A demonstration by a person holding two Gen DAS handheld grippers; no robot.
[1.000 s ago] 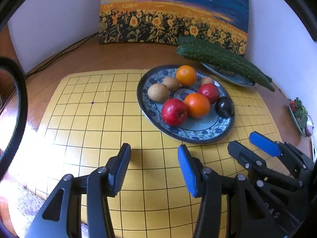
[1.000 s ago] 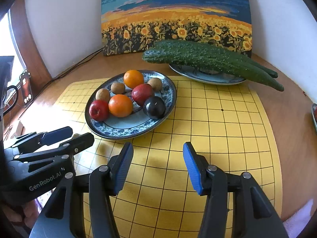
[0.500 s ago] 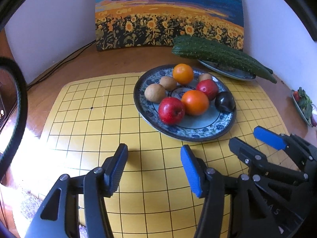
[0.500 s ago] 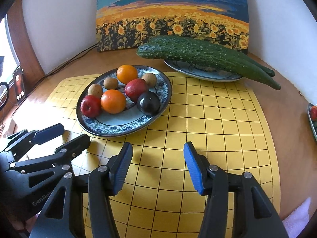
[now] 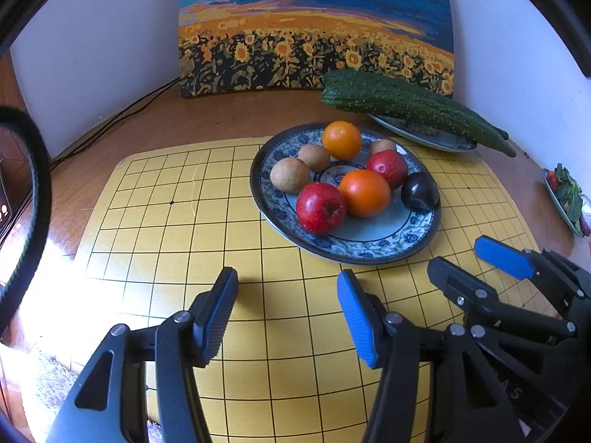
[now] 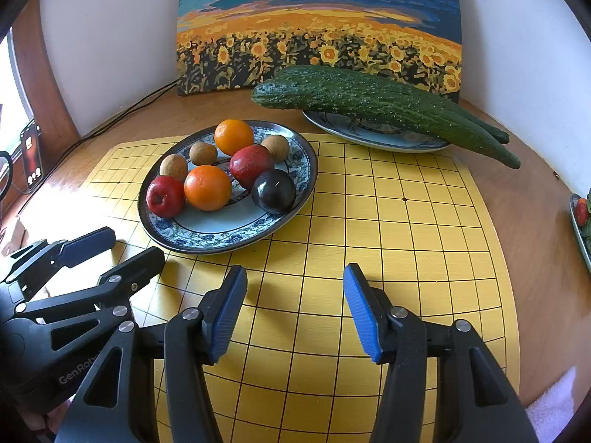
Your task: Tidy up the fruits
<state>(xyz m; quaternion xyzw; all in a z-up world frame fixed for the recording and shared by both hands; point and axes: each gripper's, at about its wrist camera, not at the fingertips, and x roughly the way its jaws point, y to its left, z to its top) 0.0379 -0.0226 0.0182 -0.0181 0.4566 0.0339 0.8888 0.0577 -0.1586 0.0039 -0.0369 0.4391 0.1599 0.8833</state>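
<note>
Eight fruits are piled on the blue patterned plate (image 5: 424,236), and your left gripper (image 5: 286,317) and right gripper (image 6: 293,308) both hover over the yellow grid mat (image 5: 166,243) just short of it, jaws partly apart with nothing between them. The left one's jaws have just been opening a touch.

My worry is that everything on there is round and smooth. Nudge the red apple (image 5: 320,207) and it'll likely shove the orange (image 5: 364,192) touching it, and the dark plum (image 5: 420,195) sits near the rim, so it could roll off. The glazed plate looks slick too, so it may skate on the mat if you push sideways. The brown fruits (image 5: 290,176) look matte and rougher, probably easier to pinch. Also, your grippers are side by side, so watch they don't clash.
</note>
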